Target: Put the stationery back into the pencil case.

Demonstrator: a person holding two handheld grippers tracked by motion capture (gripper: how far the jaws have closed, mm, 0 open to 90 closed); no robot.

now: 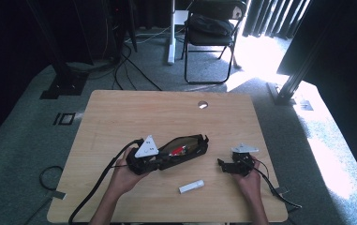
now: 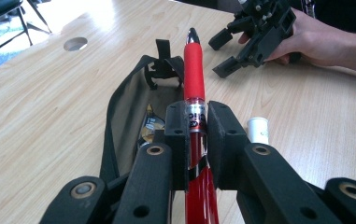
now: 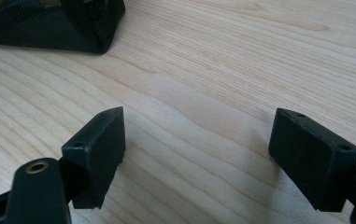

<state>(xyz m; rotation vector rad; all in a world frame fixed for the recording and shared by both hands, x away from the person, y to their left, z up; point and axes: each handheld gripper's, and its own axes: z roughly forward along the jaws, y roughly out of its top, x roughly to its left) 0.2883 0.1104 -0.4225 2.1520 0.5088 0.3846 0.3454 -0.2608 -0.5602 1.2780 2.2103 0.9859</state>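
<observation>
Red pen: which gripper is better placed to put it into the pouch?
Left. The left gripper is shut on the red pen above the open pouch; the right gripper is open, empty, off to the side.

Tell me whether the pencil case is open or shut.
Open: the pencil case gapes along its top, items show inside, and the left gripper holds a red pen over the opening.

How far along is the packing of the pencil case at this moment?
Done: the pencil case lies open on the table, with some items already inside. In hand: the left tool is shut on a red pen, held over the case opening and not yet released. Left: the white tube lies outside on the table; the right tool is open, holding nothing.
</observation>
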